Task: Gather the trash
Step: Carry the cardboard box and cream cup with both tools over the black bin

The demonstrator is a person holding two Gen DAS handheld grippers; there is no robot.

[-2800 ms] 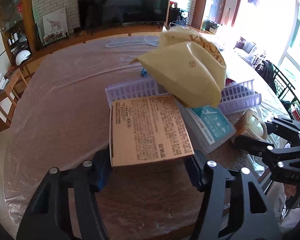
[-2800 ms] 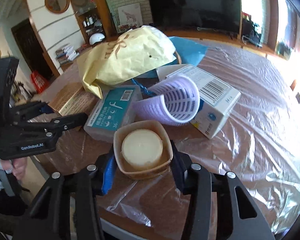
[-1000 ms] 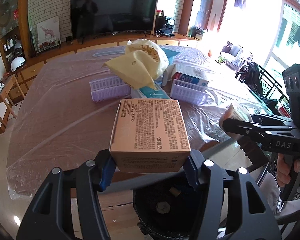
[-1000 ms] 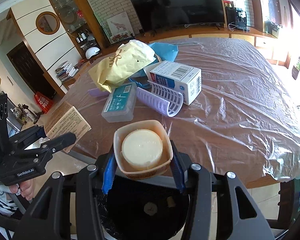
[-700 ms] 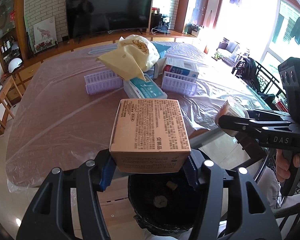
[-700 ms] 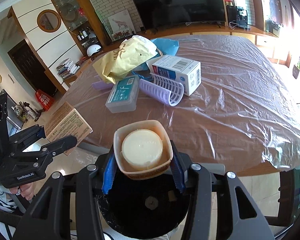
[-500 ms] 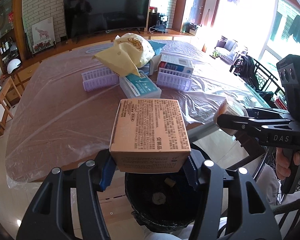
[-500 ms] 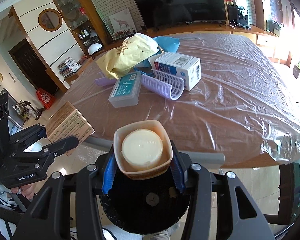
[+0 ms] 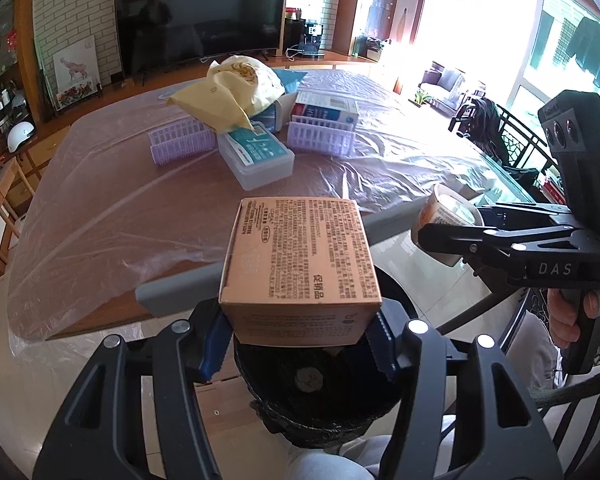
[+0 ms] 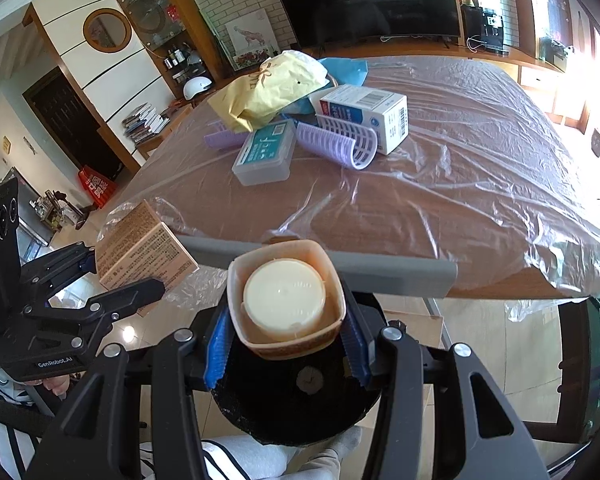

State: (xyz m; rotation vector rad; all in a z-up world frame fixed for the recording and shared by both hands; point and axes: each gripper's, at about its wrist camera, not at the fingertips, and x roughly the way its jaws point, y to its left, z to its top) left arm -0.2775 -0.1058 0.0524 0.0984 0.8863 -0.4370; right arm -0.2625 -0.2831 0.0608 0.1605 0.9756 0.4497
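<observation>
My left gripper [image 9: 300, 344] pinches a cardboard box [image 9: 300, 256] and my right gripper [image 10: 286, 344] pinches a cup [image 10: 286, 304], both above the bin [image 10: 296, 404]. Neither is dropped yet. A bag [image 10: 272, 88], boxes and baskets remain on the far table [image 10: 480, 184].

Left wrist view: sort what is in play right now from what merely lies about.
In play: brown printed cardboard box in left hand-held gripper; beige square plastic cup in right hand-held gripper; black bin.
Lying about: yellow paper bag; lilac slotted baskets.

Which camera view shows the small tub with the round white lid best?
The right wrist view: the tub sits centred between the right gripper fingers, its lid seen from above. The left wrist view shows only the tub's side, partly hidden behind that gripper.
</observation>
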